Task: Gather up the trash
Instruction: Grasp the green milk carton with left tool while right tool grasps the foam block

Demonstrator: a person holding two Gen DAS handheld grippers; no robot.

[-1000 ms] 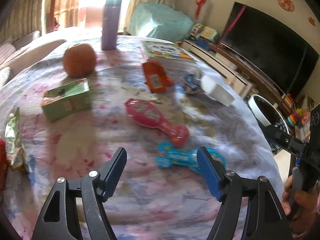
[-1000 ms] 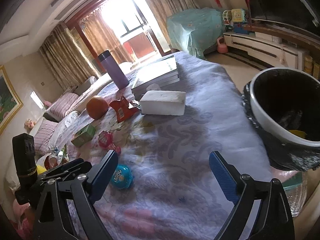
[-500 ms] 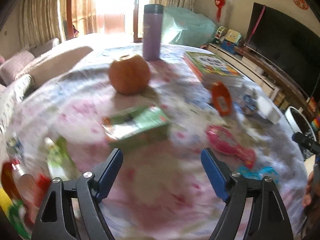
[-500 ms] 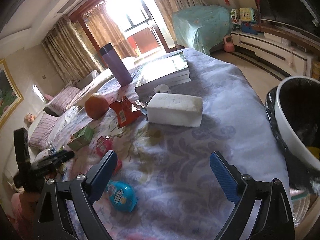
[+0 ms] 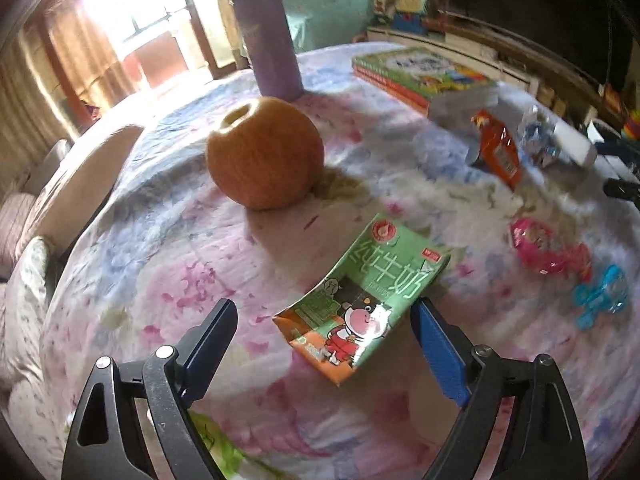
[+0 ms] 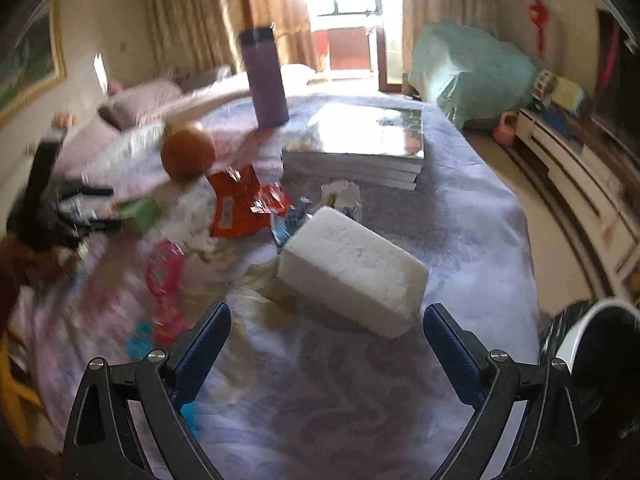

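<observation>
The left claw (image 5: 324,326) stands released, its jaws having just been opening, and the flattened green milk carton (image 5: 362,296) lies on the worktop (image 5: 160,240) just ahead between them, probably lined up for picking. The right claw (image 6: 326,328) is also released, with the white foam block (image 6: 352,270) just ahead of it.

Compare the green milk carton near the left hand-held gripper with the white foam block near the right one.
The green milk carton is printed with a cartoon and characters; the white foam block is plain. The carton looks squashed flat with a dented side, while the block keeps a full, thick brick shape. Both lie on the flowered tablecloth, each just ahead of open jaws, untouched.
</observation>
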